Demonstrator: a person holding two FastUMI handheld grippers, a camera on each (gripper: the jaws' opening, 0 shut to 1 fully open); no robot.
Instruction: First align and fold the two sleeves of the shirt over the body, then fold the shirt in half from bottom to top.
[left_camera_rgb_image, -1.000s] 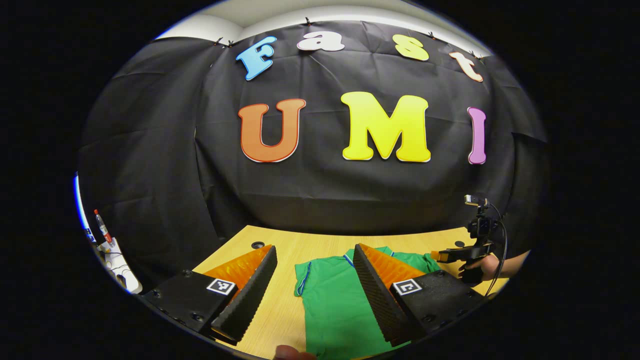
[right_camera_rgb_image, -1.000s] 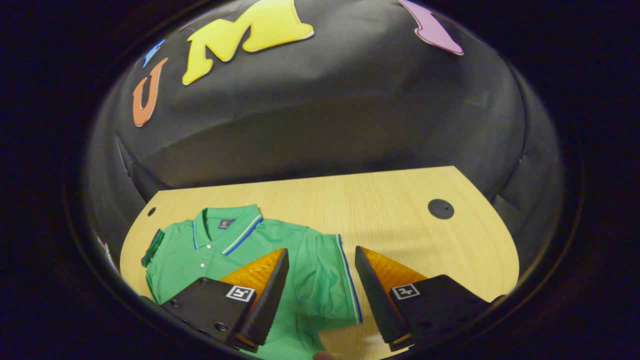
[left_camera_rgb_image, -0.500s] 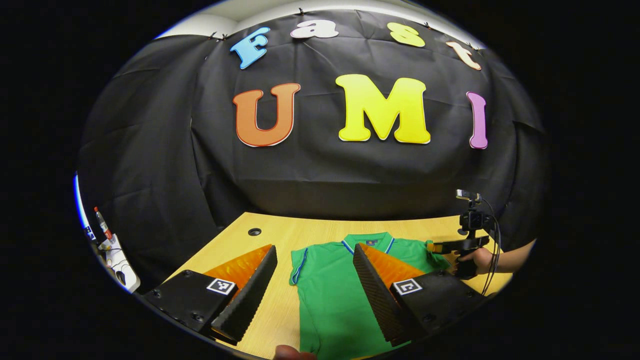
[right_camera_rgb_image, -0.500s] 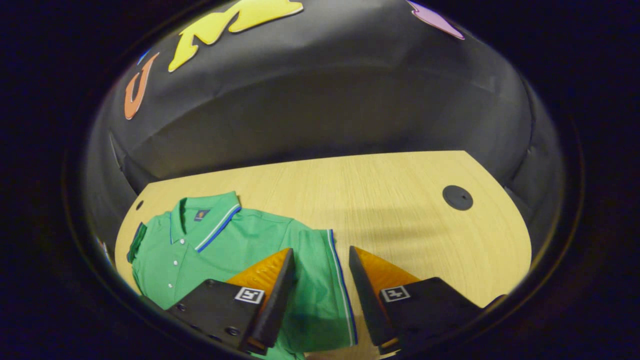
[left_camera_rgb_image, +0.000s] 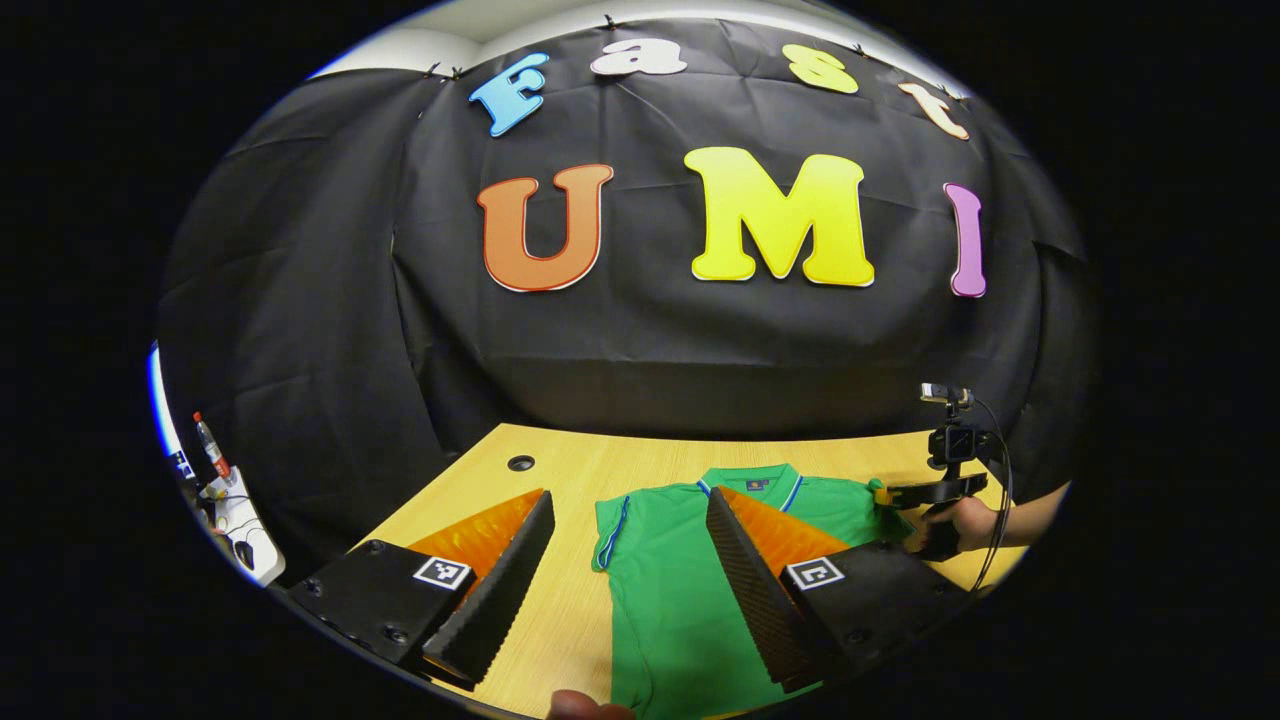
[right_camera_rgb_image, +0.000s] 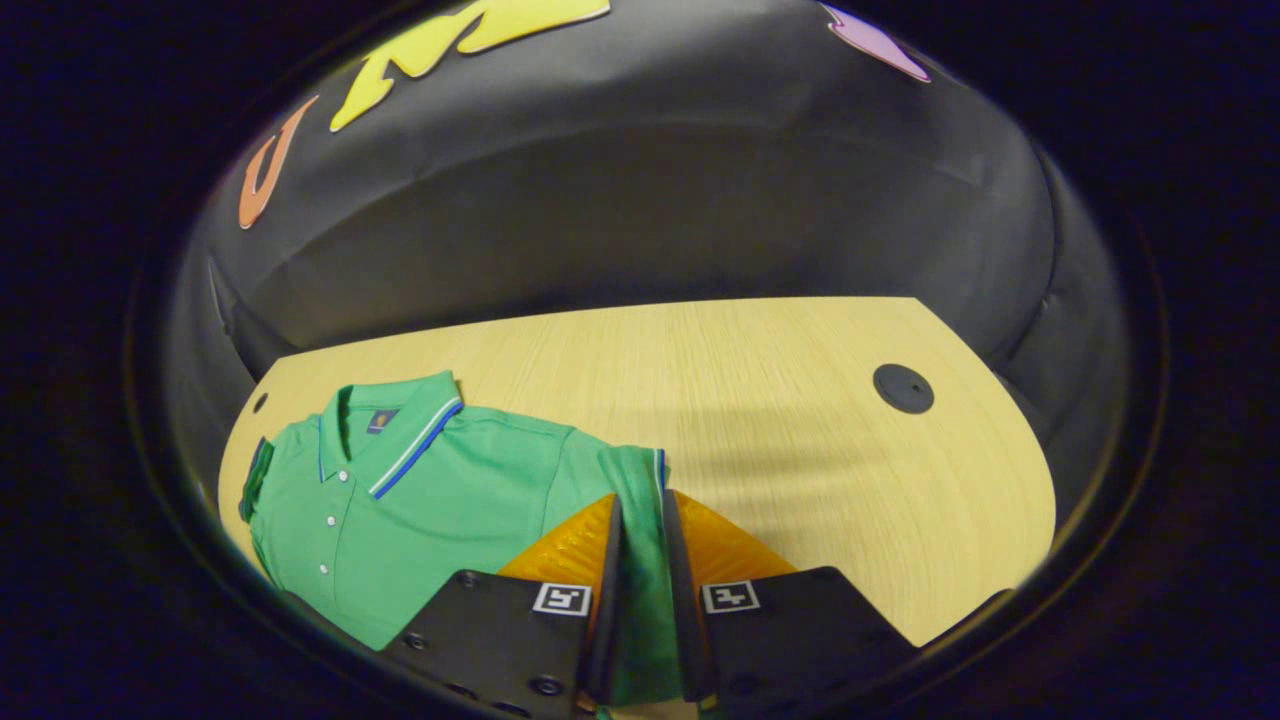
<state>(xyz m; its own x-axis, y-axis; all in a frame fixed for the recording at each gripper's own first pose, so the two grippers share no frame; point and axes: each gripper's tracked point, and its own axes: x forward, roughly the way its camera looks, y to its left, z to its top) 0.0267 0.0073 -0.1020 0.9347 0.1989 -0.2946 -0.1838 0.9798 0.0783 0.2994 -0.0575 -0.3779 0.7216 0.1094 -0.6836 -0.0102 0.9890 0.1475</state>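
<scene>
A green shirt is lying face up on the table, collar toward the far edge, nearer the far left corner in the right gripper view. The right gripper is pinching the right sleeve near its striped cuff, probably to fold it over the body. The left gripper is hanging wide open above the left sleeve, gripping nothing, seemingly lining up for its own pinch.

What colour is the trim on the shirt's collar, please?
The collar of the green shirt has white and blue striped trim, clearest in the right gripper view.
</scene>
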